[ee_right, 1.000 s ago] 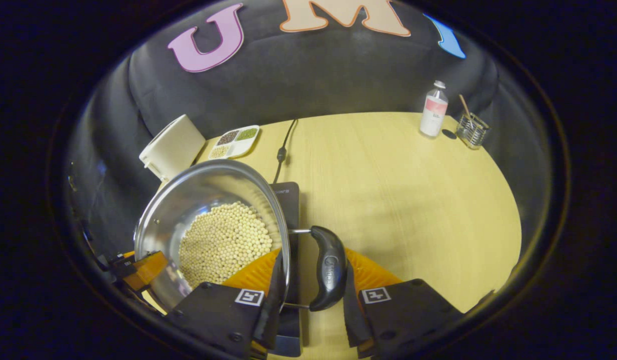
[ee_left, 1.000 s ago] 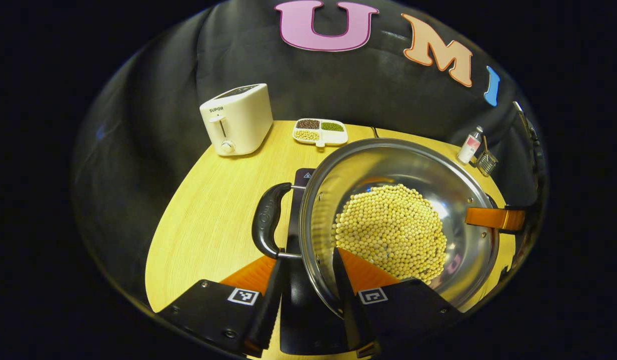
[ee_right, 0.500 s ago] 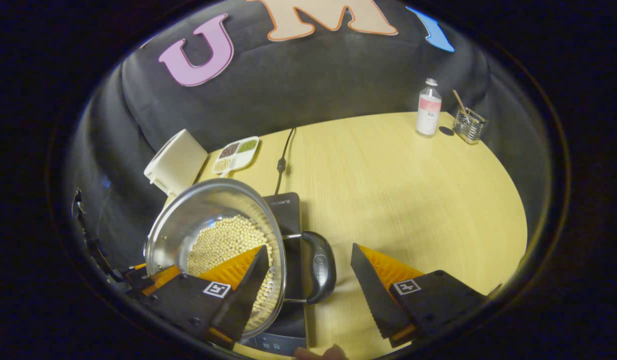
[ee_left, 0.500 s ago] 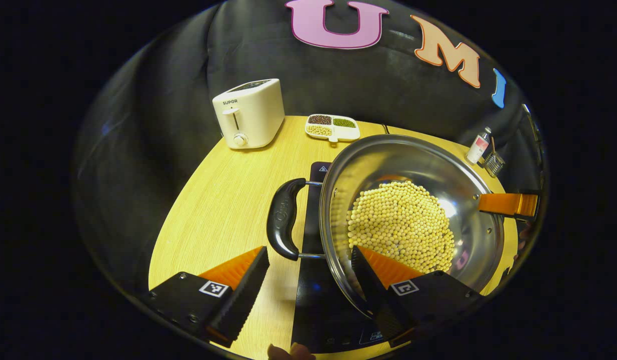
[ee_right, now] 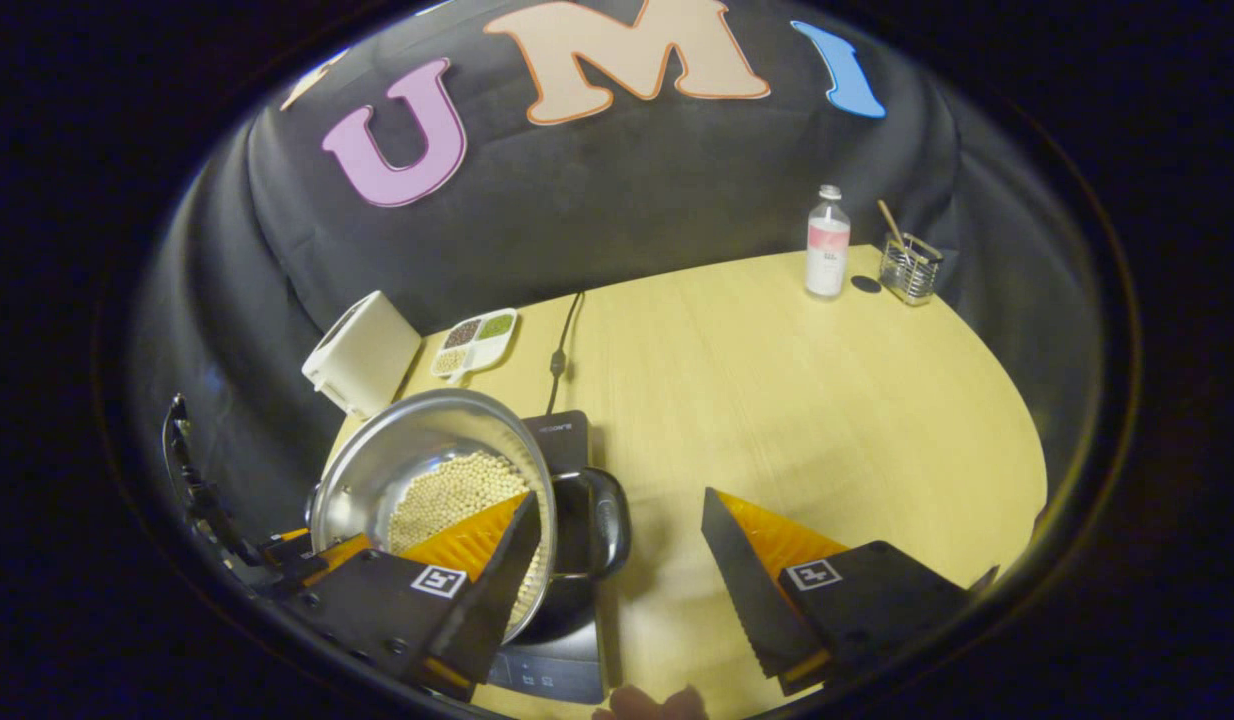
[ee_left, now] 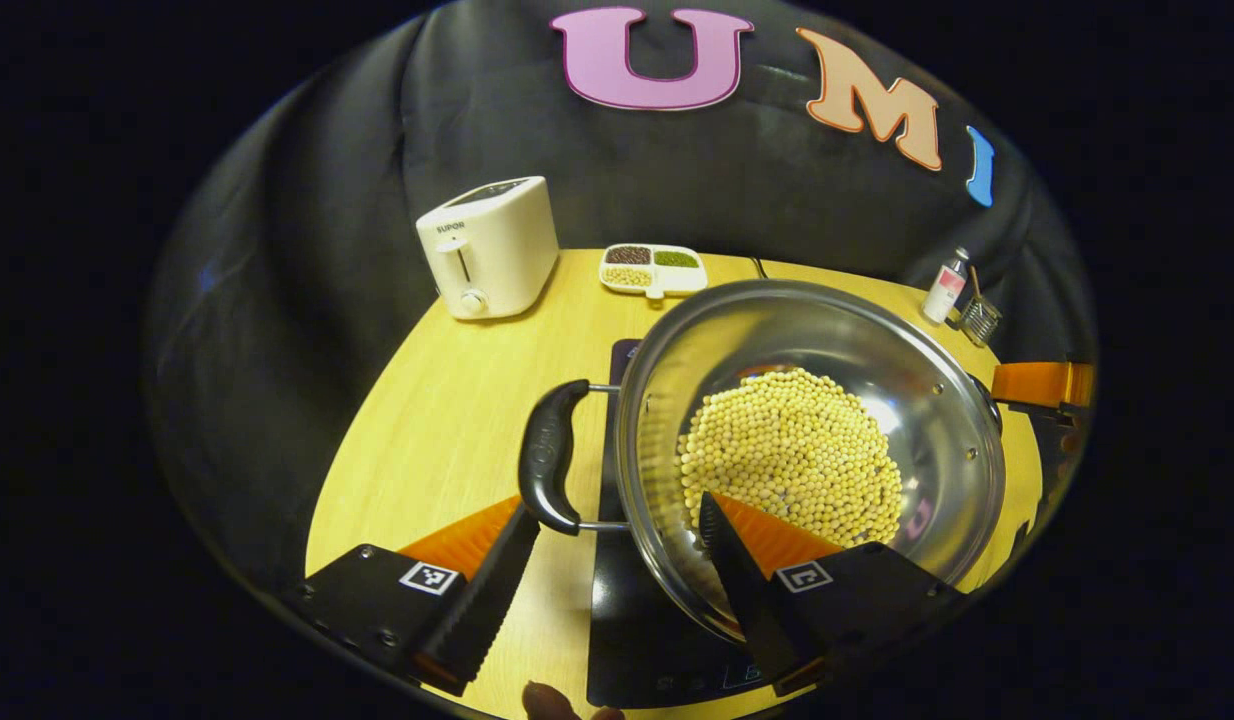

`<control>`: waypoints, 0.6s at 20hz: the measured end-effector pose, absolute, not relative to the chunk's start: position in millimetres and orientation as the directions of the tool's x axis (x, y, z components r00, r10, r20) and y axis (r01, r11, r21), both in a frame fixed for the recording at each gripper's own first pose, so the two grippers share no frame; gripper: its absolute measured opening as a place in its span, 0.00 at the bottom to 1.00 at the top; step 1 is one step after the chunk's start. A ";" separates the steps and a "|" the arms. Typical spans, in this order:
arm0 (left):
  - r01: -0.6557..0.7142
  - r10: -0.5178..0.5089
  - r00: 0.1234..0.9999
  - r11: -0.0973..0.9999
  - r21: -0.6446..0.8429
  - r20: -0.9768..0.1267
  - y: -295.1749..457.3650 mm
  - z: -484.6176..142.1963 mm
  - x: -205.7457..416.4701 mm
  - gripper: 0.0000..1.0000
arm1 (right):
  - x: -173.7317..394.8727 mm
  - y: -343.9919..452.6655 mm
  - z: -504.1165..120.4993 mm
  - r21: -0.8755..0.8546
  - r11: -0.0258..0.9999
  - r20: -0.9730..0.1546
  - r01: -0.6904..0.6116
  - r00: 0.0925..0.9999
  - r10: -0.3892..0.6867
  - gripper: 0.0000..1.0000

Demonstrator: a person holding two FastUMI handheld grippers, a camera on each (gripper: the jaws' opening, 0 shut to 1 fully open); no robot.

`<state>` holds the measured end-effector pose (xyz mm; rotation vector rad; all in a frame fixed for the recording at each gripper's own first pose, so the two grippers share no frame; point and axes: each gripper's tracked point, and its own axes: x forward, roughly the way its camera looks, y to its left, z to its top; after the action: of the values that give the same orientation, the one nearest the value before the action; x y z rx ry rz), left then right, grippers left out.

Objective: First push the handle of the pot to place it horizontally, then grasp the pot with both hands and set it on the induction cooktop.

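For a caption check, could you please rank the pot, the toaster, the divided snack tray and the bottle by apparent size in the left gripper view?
1. Pot, by far, though it sits nearest the camera.
2. Toaster.
3. Divided snack tray.
4. Bottle, farthest off, so its rank is unsure.

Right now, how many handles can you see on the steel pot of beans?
2. One black loop handle juts from the pot's side between the left gripper's open jaws; the other sits on the opposite side, ahead of the right gripper.
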<state>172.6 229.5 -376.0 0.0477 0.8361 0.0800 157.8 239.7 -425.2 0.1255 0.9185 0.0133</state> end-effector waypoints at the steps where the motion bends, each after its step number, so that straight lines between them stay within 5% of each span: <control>1: -0.061 0.105 0.672 0.994 0.087 -0.733 232.6 -370.8 171.7 0.99 | 155.0 240.5 -422.6 0.115 0.993 -0.790 0.037 0.609 0.069 0.99; 7: -0.031 0.069 0.746 0.997 0.069 -0.663 212.7 -330.6 175.7 0.98 | 150.2 238.4 -393.7 0.148 0.988 -0.752 0.047 0.654 0.082 0.99; 8: -0.013 0.054 0.768 0.998 0.068 -0.638 202.1 -318.0 176.4 0.97 | 150.7 235.0 -384.8 0.155 0.987 -0.737 0.048 0.670 0.083 0.92; 11: 0.039 0.007 0.834 0.997 0.071 -0.552 165.5 -276.0 178.7 0.97 | 146.0 217.5 -355.8 0.167 0.985 -0.699 0.038 0.710 0.091 0.92; 12: 0.048 -0.002 0.851 0.996 0.073 -0.526 152.1 -260.8 178.9 0.97 | 145.3 209.2 -343.9 0.174 0.984 -0.679 0.033 0.728 0.096 0.99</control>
<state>178.9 152.1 -260.8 0.0845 0.5530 -0.0266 145.3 209.2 -343.9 0.1787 0.7553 0.0350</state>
